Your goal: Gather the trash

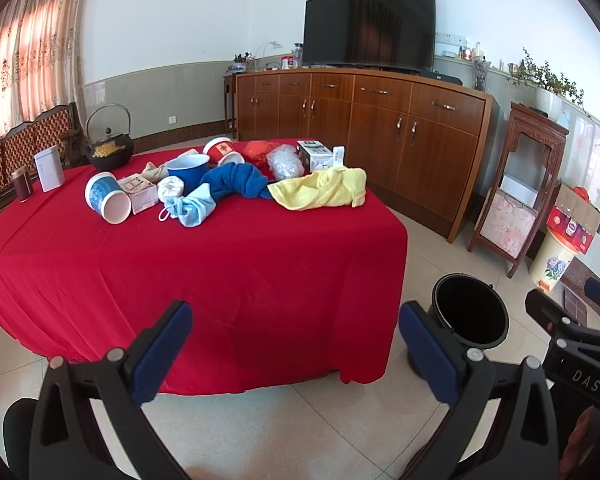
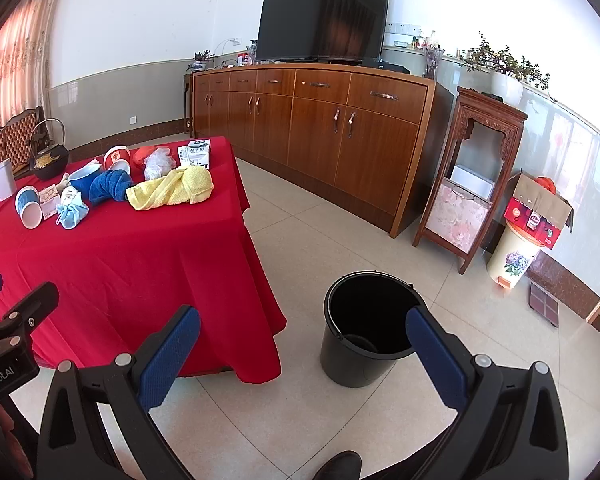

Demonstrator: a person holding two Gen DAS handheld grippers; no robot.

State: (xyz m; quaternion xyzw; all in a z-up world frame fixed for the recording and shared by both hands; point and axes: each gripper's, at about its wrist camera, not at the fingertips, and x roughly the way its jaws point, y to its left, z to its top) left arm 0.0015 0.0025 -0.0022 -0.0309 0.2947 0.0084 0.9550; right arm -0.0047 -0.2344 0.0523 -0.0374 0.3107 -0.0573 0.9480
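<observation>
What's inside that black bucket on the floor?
The black bucket looks nearly empty: dark walls and one small dark rounded shape at the bottom, too dim to identify. The near inside wall is hidden by its rim, and the right gripper covers one edge.

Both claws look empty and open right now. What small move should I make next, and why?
Probably ease the left claw forward over the red table toward the crumpled face mask, the nearest piece of the pile. Both it and the right claw are open and hold nothing, the trash sits at the table's far side, and the black bucket waits on the floor beside the table.
</observation>
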